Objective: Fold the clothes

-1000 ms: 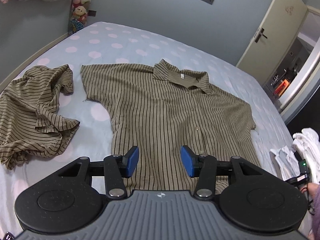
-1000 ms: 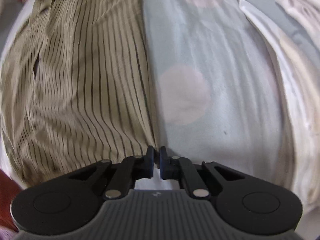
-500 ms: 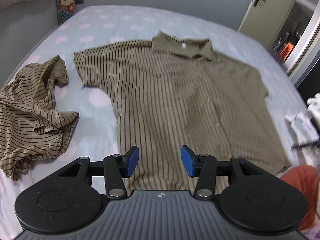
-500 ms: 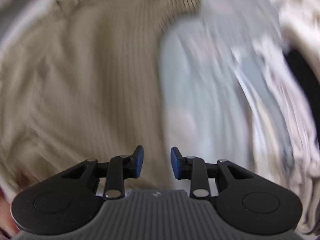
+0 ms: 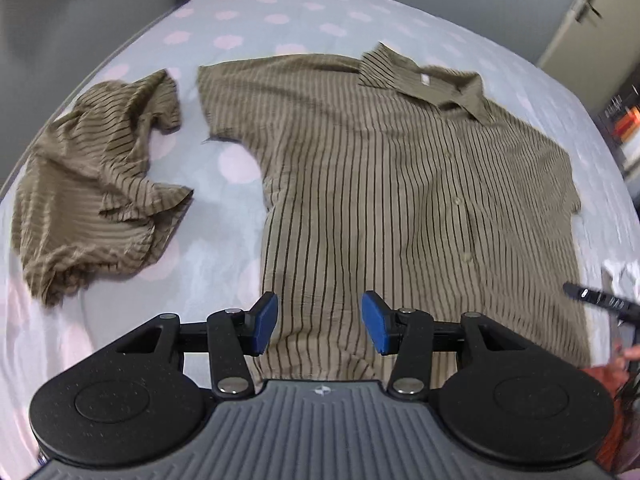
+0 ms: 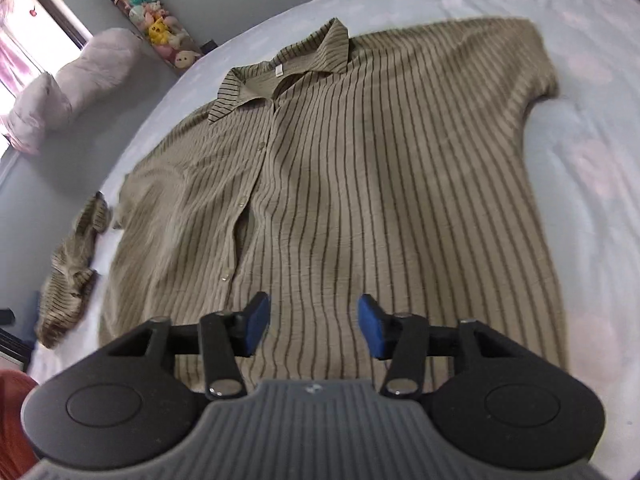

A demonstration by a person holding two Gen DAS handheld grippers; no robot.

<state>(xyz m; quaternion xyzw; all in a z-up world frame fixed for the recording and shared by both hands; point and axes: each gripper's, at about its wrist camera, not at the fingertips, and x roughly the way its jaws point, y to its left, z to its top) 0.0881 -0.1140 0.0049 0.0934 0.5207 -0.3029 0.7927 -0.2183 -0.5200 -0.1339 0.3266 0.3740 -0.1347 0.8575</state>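
A tan shirt with dark stripes (image 5: 400, 184) (image 6: 340, 184) lies spread flat on the bed, collar at the far end and both short sleeves out to the sides. My left gripper (image 5: 319, 322) hovers over the shirt's near hem, open, with nothing between its blue pads. My right gripper (image 6: 310, 326) hangs over the lower front of the same shirt. Its jaws are opening and nothing is between them. A second striped garment (image 5: 100, 184) (image 6: 70, 276) lies crumpled on the bed to the left.
The bed has a pale blue sheet (image 5: 224, 240) with pink dots. A pink pillow (image 6: 60, 96) and a stack of plush toys (image 6: 152, 20) stand by the far wall. White clothes (image 5: 624, 276) lie at the right edge, beside a door (image 5: 588, 20).
My right gripper went from shut to open and swung from the shirt's side edge to face the whole shirt. My left gripper tilted downward and stayed open.
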